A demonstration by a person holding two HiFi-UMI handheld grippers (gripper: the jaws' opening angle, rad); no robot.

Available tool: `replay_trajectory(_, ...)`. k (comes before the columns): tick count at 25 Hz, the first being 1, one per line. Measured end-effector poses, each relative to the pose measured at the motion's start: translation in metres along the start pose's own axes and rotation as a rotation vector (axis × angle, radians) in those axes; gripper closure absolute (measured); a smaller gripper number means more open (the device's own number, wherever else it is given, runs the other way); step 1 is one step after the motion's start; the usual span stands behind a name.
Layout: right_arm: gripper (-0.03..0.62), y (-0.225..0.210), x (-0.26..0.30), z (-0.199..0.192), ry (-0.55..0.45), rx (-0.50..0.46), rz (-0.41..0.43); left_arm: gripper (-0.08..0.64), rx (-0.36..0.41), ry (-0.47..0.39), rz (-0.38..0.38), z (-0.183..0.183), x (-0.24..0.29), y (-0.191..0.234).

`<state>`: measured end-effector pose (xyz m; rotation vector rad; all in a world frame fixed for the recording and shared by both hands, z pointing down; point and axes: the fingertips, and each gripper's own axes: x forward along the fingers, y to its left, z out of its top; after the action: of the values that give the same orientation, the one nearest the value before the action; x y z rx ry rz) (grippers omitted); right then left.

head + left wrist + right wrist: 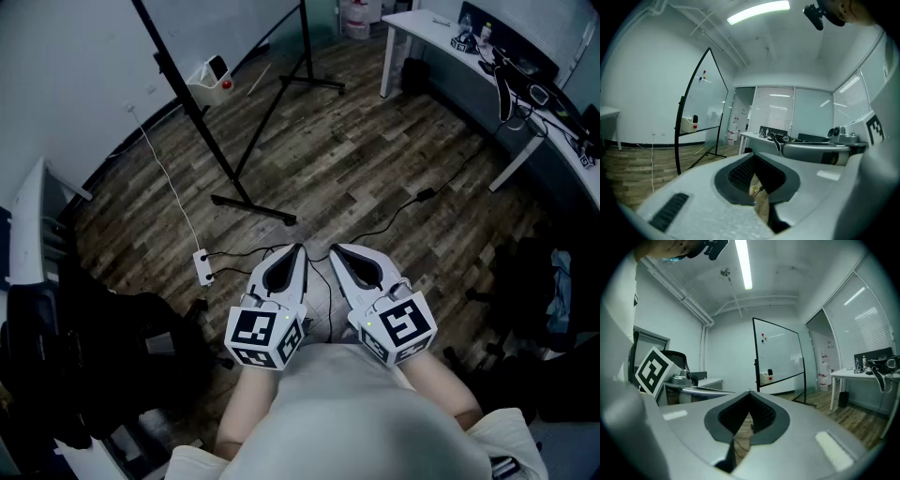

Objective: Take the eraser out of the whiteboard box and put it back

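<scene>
Most of the far left is taken up by the whiteboard (84,66) on its black stand. The whiteboard box (202,89) sits at the board's lower rail, well apart from me across the wooden floor (375,159). What I take for the eraser (217,67) — a small dark block — stands in that box beside a red dot, though it is too small to be certain.

Nothing is being handled, so I judge the step in hand to be the approach. To do it well I would come in square to the board and part one gripper's jaws before arriving. Then I would lower it over the eraser from above, so that no tip catches the box wall — the box looks light and might shift.

Both hands sit near my body, side by side, pointing ahead and slightly down. The left gripper (296,251) and right gripper (339,251) each have their fingers pressed together, with nothing between them.
</scene>
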<state>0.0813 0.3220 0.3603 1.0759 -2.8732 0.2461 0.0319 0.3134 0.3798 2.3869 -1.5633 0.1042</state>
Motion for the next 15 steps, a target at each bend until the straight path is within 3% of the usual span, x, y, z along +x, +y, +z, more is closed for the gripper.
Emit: replay_trajectory(15,0.588,-0.028,-0.024,-0.006,-0.001,0.025,0.037,0.555,-0.027,-0.013,0.053,-0.008,0.017,-0.018)
